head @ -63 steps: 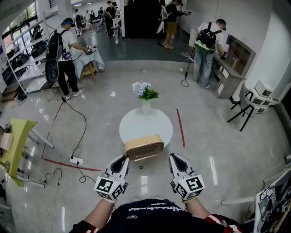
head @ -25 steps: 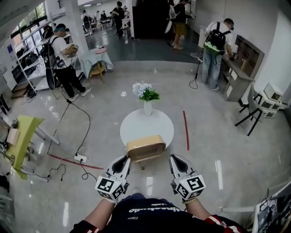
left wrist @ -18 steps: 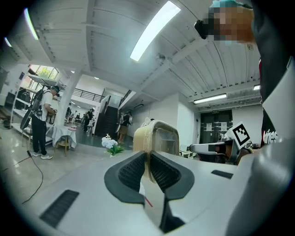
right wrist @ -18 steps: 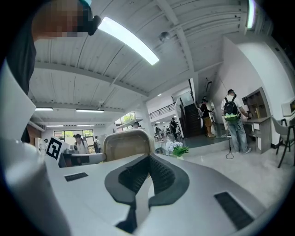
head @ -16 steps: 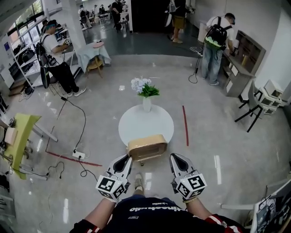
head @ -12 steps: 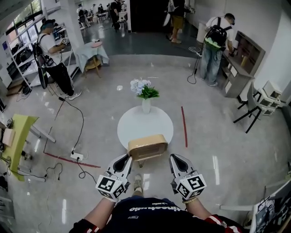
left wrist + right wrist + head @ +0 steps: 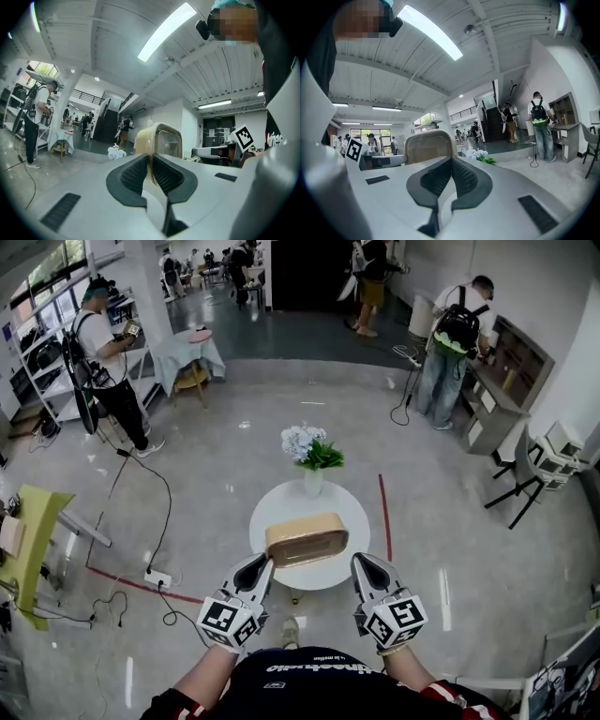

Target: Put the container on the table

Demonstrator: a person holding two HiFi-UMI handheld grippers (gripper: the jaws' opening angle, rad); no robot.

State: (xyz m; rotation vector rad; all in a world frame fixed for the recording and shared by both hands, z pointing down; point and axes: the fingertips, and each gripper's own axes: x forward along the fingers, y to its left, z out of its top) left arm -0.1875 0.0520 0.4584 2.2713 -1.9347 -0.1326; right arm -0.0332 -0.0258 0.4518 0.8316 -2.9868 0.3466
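Note:
A tan container (image 7: 307,538) with rounded corners hangs over the near half of the round white table (image 7: 281,510) in the head view. My left gripper (image 7: 262,565) is shut on its left rim and my right gripper (image 7: 362,564) on its right rim. In the left gripper view the dark pads (image 7: 136,172) pinch the thin wall of the container (image 7: 161,139). In the right gripper view the jaws meet at the edge of the container (image 7: 427,146). Whether its base touches the table is hidden.
A white vase with flowers (image 7: 310,454) stands at the table's far edge. On the floor, a red tape line (image 7: 384,514) runs to the right, and a power strip (image 7: 156,577) with cables lies to the left. A yellow-green table (image 7: 36,535) is far left. Several people stand beyond.
The table has come closer beneath me. The container, earlier short of the table's near edge, is now over the tabletop. Both grippers keep their hold.

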